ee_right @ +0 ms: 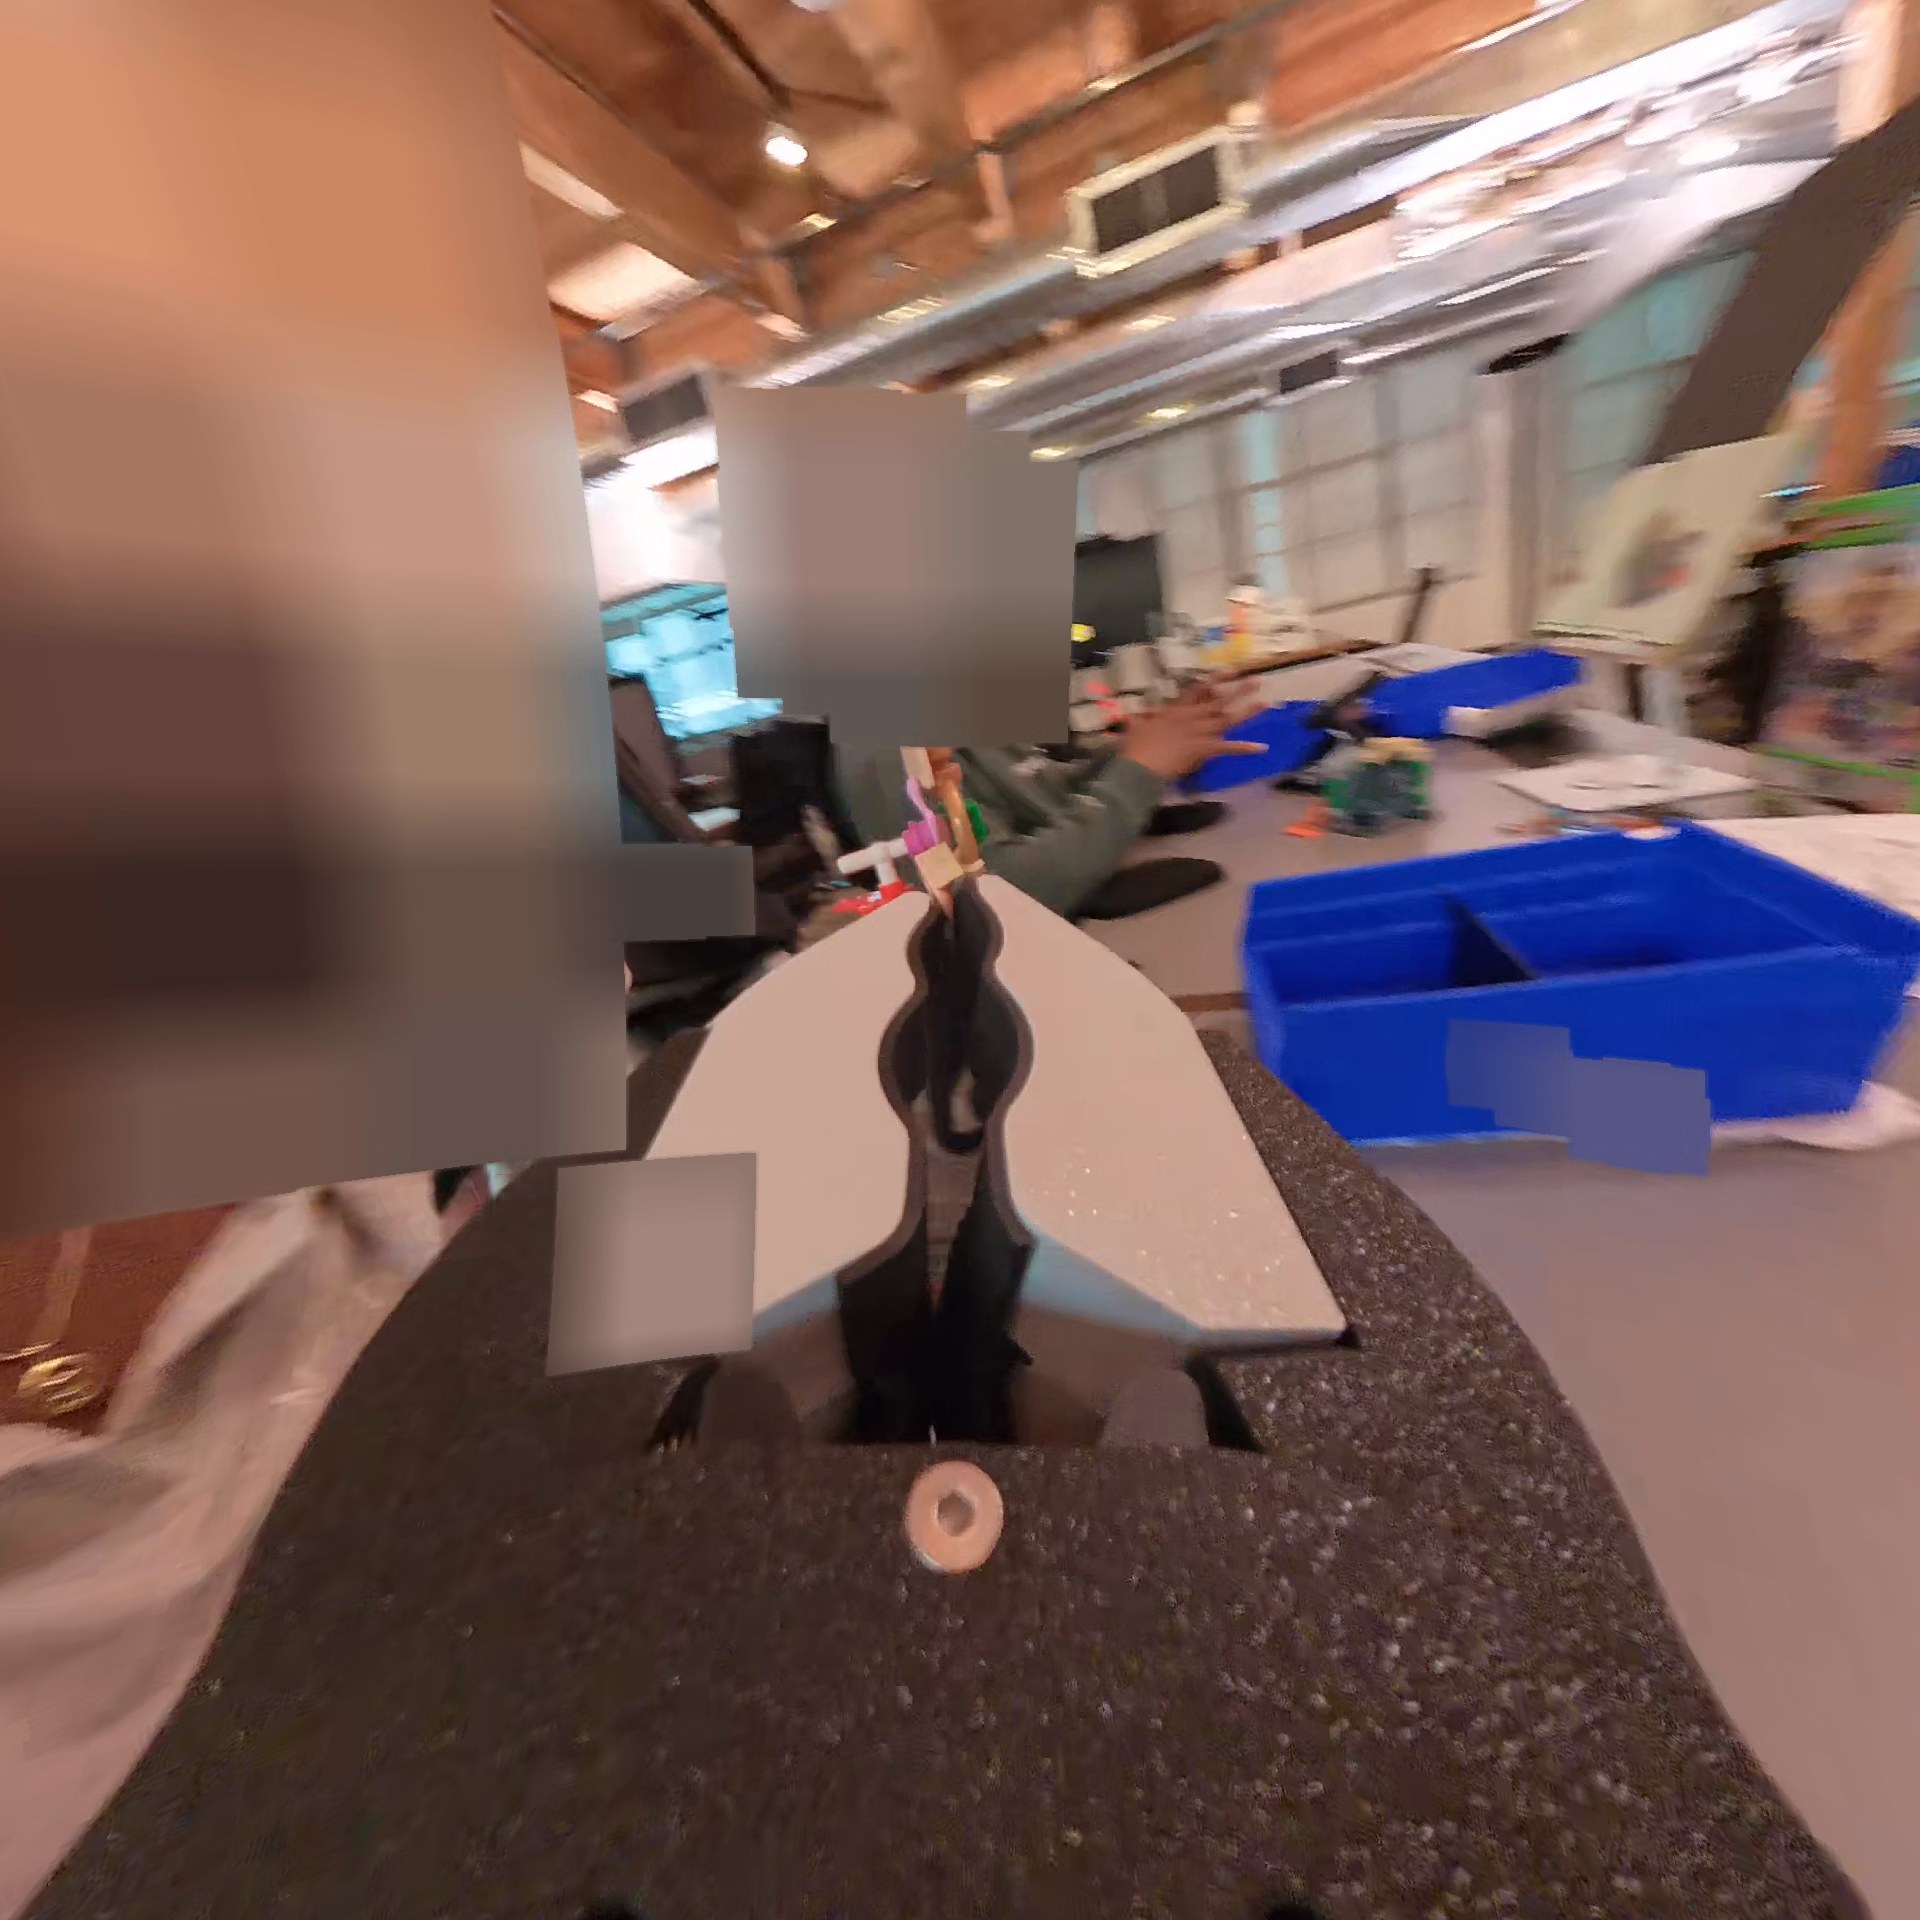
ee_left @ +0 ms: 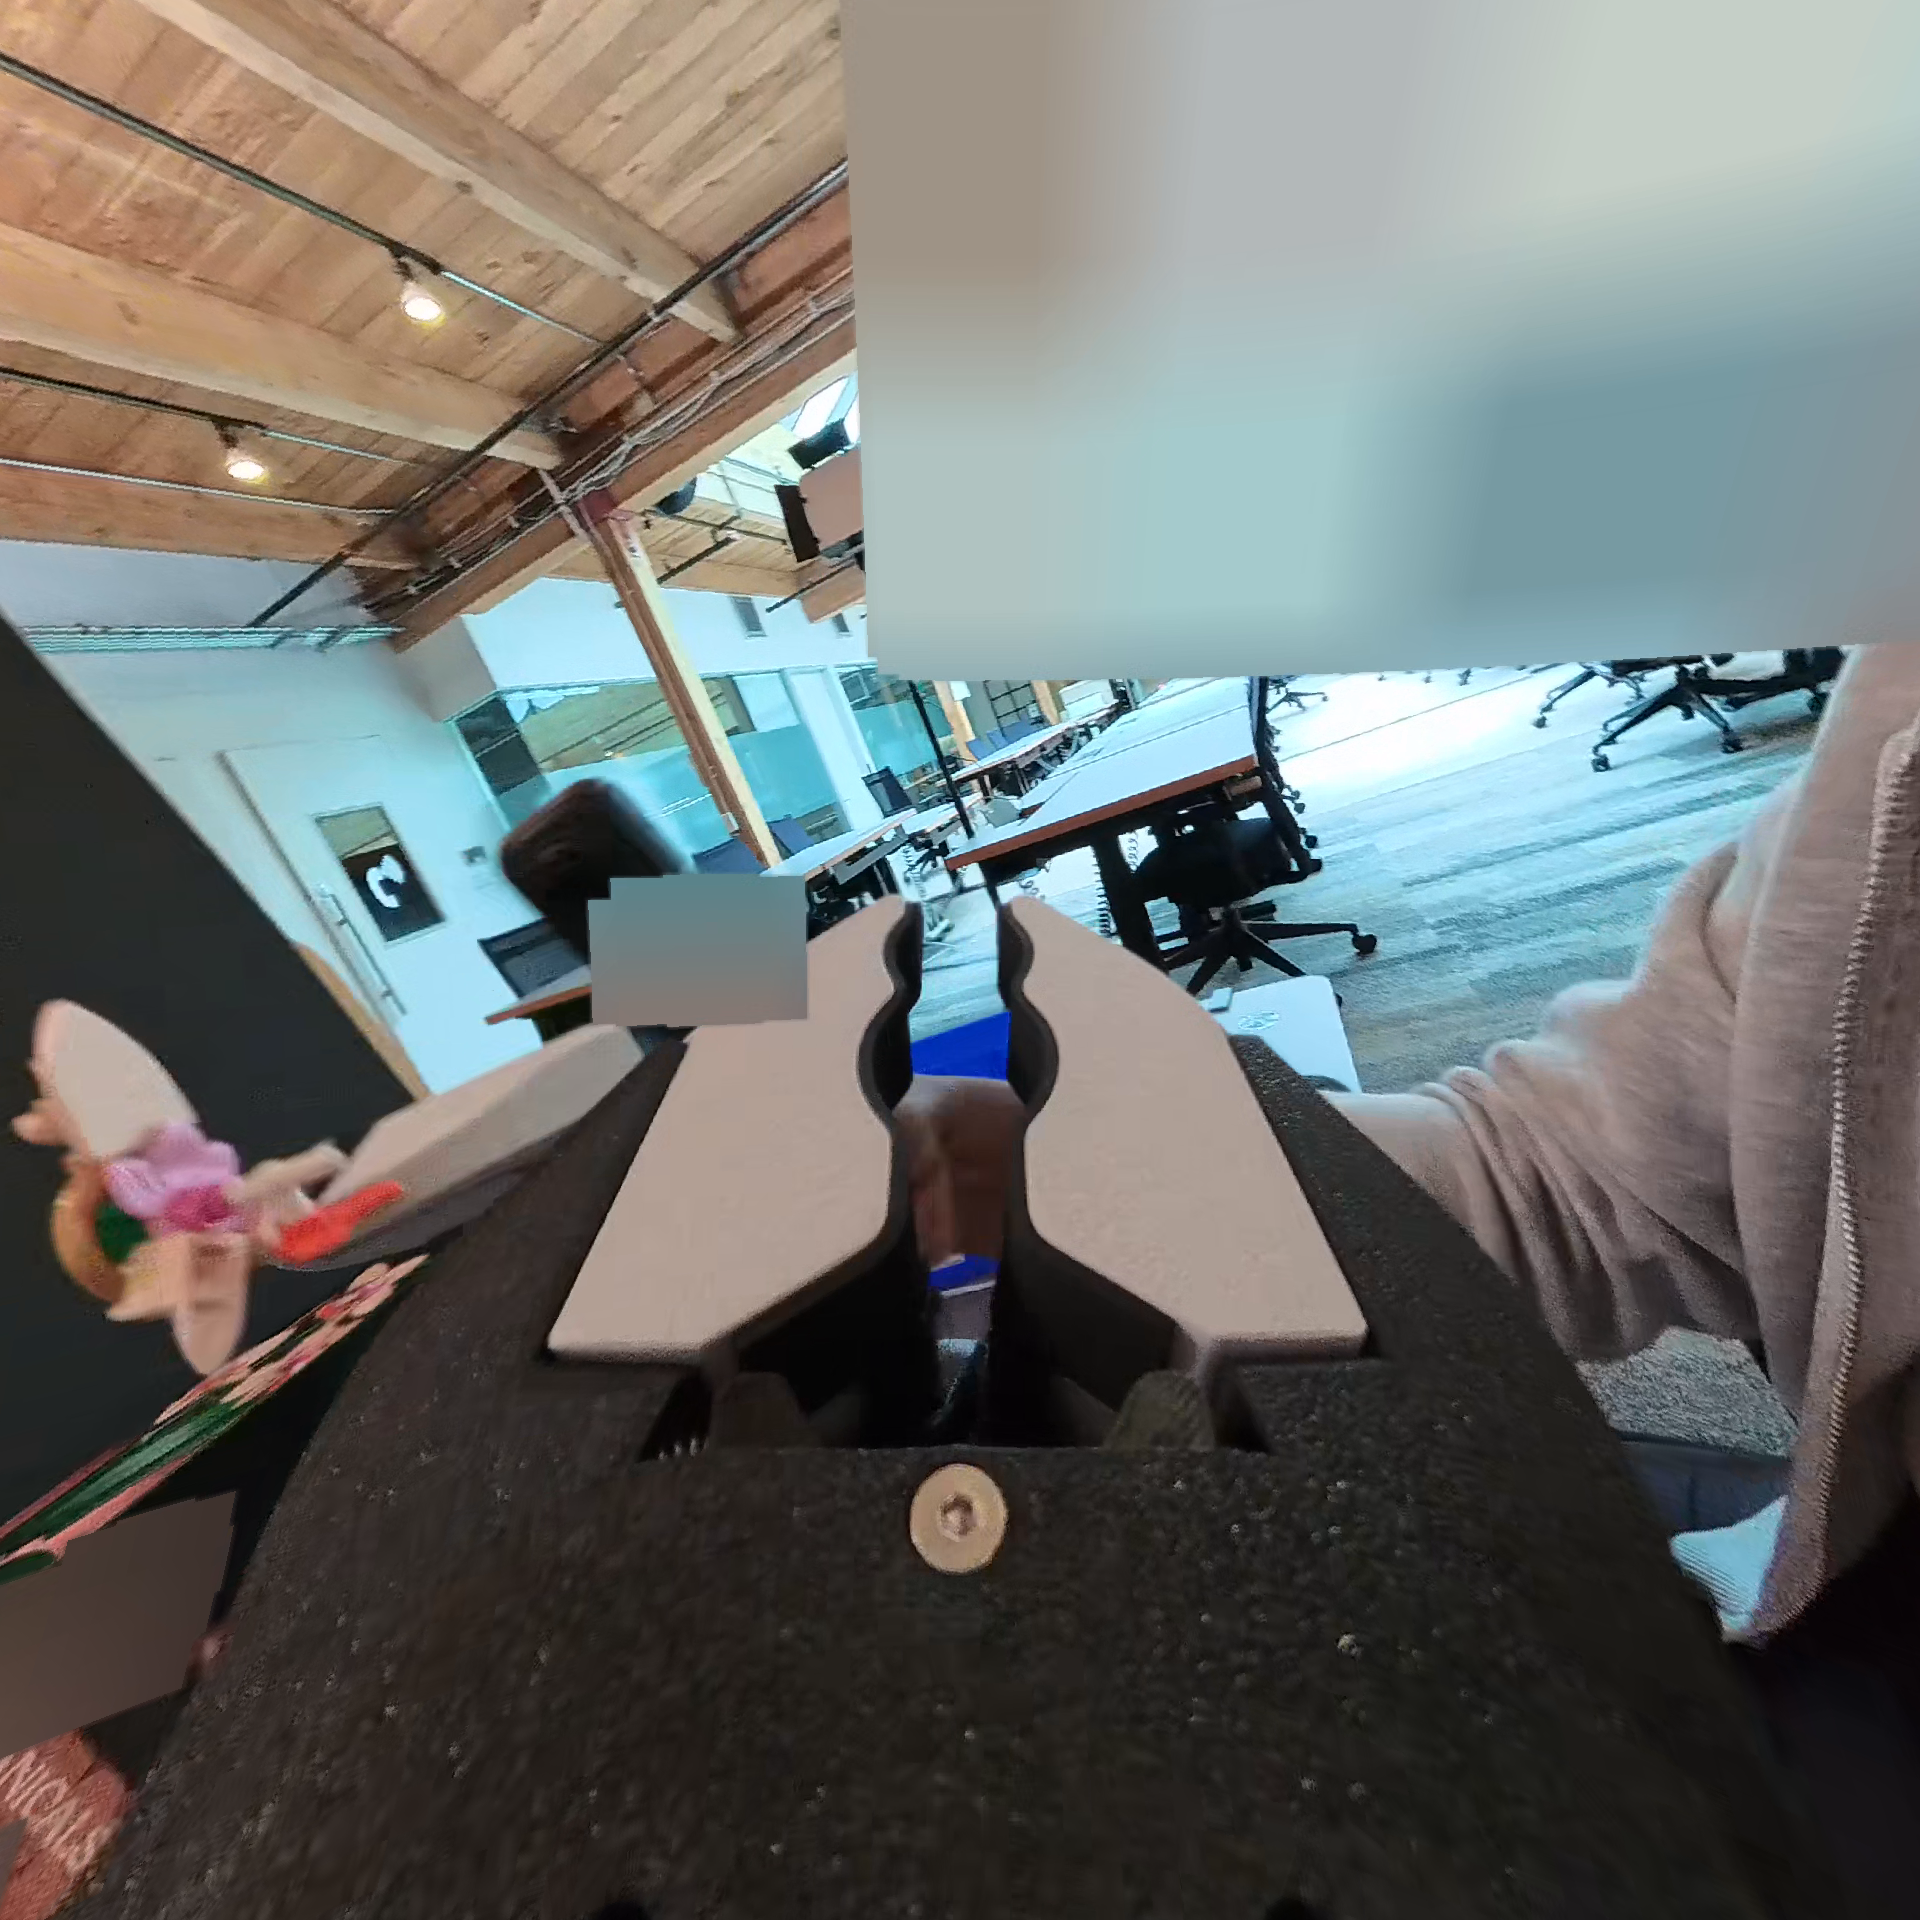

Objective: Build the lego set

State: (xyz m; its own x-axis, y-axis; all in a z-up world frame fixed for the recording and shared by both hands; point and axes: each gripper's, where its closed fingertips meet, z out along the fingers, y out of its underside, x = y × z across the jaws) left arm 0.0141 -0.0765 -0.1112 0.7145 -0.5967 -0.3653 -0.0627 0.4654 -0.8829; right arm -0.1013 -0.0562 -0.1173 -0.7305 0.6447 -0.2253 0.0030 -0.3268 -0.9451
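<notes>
The left gripper [ee_left: 961,920] stood slightly open, a narrow gap between its fingertips and nothing gripped there. At the left edge of the left wrist view the right gripper [ee_left: 135,1164] held the small pink, tan and green lego model [ee_left: 171,1195]. In the right wrist view the right gripper [ee_right: 954,904] was closed, pinching that lego model [ee_right: 940,831] at its tips, just above centre frame. A blue divided bin [ee_right: 1579,977] sat on the grey table [ee_right: 1558,1351] at the right.

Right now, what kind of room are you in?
Probably a big open office used as a workshop: rows of desks with wheeled office chairs, a wooden beam ceiling, and blue parts bins on a grey table.
</notes>
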